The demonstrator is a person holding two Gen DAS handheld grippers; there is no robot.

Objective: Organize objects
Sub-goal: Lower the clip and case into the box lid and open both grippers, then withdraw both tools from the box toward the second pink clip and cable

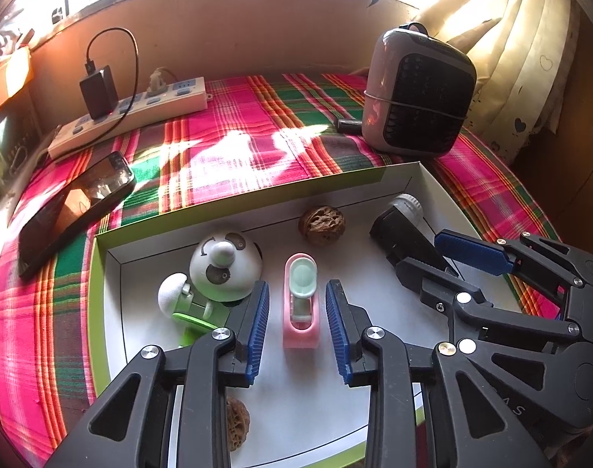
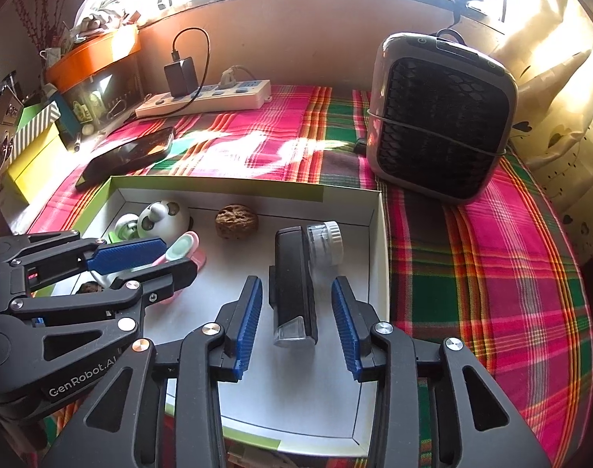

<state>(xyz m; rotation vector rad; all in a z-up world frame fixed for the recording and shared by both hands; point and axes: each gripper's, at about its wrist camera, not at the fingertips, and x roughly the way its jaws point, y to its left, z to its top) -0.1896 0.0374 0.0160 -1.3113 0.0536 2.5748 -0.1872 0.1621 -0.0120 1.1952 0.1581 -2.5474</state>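
Left gripper nearest the lens, jaws spread wide on either side of pink clip-like item with a mint-green top, pads not touching it; item lies flat on the floor of white tray with green outer rim. Right gripper likewise spread, straddling black device with a clear end toward the camera, no contact visible. Small jar with white ribbed cap lies on its side just beside the device's far end, near the tray's right wall. Walnut sits near the tray's back wall, between both groups. Panda-face toy with green parts at tray's left, just beside the left finger. Second walnut partly hidden under the left gripper's frame. Tray rests on plaid cloth. Beyond it: grey fan heater at right, phone at left, power strip with black charger plugged in, by the wall
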